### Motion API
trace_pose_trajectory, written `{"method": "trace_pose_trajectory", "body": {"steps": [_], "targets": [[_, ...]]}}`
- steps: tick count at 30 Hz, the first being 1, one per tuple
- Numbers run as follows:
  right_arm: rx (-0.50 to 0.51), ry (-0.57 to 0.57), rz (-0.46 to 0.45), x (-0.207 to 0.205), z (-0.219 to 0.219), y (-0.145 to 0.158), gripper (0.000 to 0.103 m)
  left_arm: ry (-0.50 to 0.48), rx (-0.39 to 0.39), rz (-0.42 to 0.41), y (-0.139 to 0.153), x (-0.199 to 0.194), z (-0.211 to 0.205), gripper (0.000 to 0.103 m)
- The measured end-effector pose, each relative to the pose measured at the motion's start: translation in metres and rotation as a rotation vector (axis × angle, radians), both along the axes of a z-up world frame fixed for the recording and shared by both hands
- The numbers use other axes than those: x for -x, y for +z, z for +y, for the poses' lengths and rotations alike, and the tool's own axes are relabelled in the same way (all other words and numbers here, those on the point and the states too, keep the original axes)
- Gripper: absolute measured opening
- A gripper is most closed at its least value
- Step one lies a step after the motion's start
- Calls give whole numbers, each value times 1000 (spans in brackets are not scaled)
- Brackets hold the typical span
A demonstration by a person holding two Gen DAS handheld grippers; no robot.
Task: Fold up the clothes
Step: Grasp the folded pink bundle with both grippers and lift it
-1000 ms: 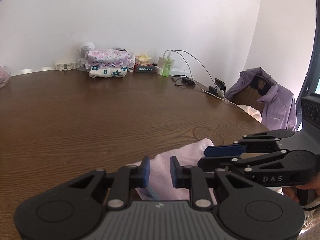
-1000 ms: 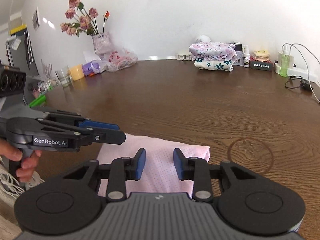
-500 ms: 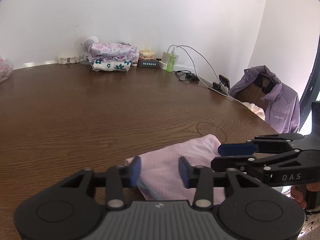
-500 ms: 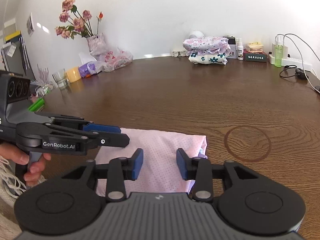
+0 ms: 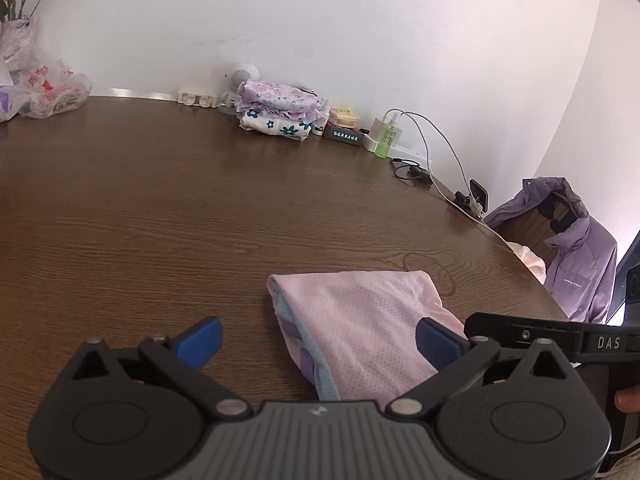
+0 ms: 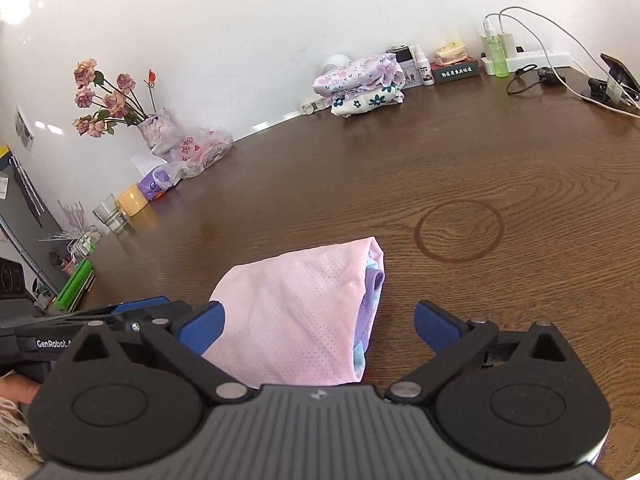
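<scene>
Brown wood-grain table [image 5: 160, 208] carries a stack of folded floral clothes [image 5: 280, 112] at the far edge by the wall, with a green bottle [image 5: 386, 140] and cables [image 5: 432, 152] beside it. A vase of roses [image 6: 116, 100] and plastic bags [image 6: 196, 152] stand at the far left edge, and a purple jacket [image 5: 576, 248] hangs on a chair beyond the table. Nothing lies between these and the near edge, where the folded pink garment [image 6: 296, 316] rests flat beside a ring mark [image 6: 458, 230]. The left gripper [image 5: 320, 340] is spread wide and empty, one pad over the cloth. The right gripper [image 6: 318, 326] is also wide and holds nothing.
</scene>
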State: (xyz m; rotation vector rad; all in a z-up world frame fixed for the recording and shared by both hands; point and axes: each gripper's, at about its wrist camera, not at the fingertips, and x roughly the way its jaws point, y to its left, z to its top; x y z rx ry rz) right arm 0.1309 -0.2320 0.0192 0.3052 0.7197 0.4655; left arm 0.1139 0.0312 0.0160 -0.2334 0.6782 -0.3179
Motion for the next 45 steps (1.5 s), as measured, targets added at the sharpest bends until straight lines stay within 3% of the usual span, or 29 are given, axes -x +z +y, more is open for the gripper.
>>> {"method": "trace_pose_trajectory", "body": {"steps": [7,20,29,33,35,37,42,44,45], "targets": [[23,-71,42,-5,2,-2,103,13,31,46,-1,-6,3,103],[-30,-34,125,-29,-3,-17,103,39,143,120,-12,-27,12,103],[-73,1,130,-37,-4,-23,102,24,136,151,-17,-38,7,101],[-83,24,119,-38,-1,-24,102,-4,112,175,-22,-44,-1,91],[-98,32,117,-39,-1,-24,96,-29,132,183,-23,-48,-3,83],[-128,24,124,-40,-2,-27,82,-51,144,194,-24,-51,-6,81],[-204,-9,144,-41,-5,-34,61,-76,182,204,-26,-48,-11,75],[-244,-36,171,-41,-10,-39,45,-58,237,217,-31,-48,-7,61],[-268,-41,188,-42,-12,-43,35,-46,286,240,-36,-49,-3,45]]}}
